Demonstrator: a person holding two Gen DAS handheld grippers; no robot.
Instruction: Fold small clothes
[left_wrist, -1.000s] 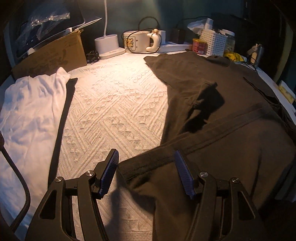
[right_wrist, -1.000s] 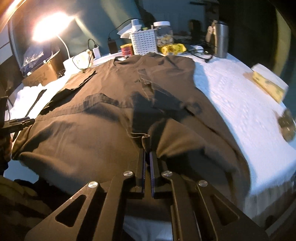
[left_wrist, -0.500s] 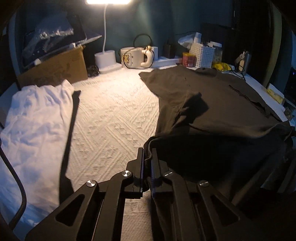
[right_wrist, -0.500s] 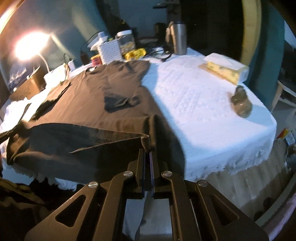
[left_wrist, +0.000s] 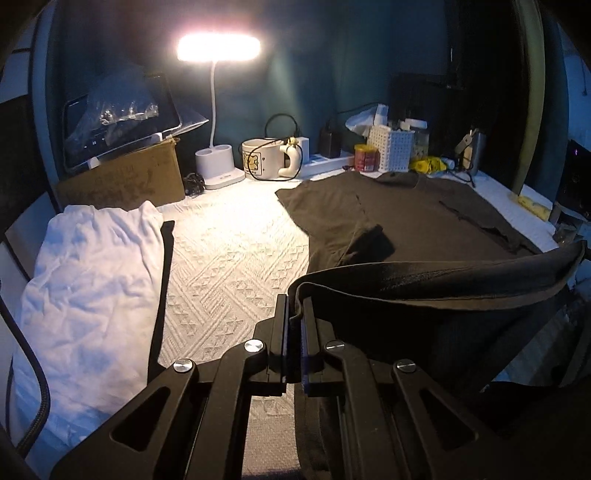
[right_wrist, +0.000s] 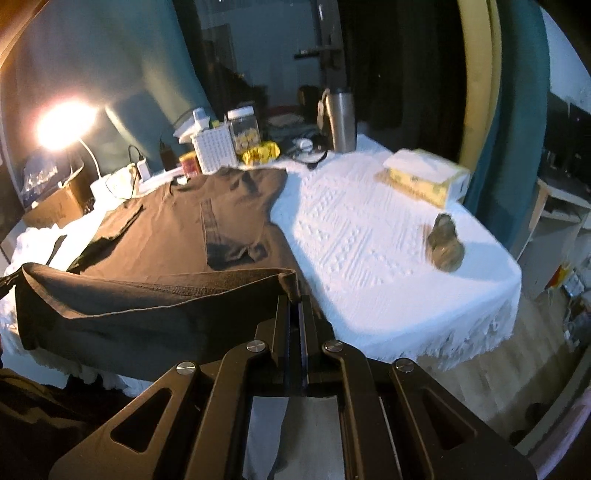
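A dark brown T-shirt (left_wrist: 424, 221) lies on a table covered with a white textured cloth (left_wrist: 236, 258), its collar toward the far clutter and its hem at the near edge. The left gripper (left_wrist: 294, 317) has its jaws pressed together on the near left corner of the hem. The right gripper (right_wrist: 294, 314) is likewise clamped tight on the near right corner. Between the two, the hem hangs lifted off the cloth as a taut, slightly sagging band, while the upper body and both sleeves lie flat farther back. One sleeve is folded inward across the chest, making a darker patch.

A crumpled white garment (left_wrist: 92, 280) lies on the left side, well apart from the shirt. A lit desk lamp (left_wrist: 218, 48) glares at the far left, washing out detail near it. The shirt's lower front falls into deep shadow below the raised hem, and the near table edge is hidden by the gripper bodies. The right wrist view is blurred.
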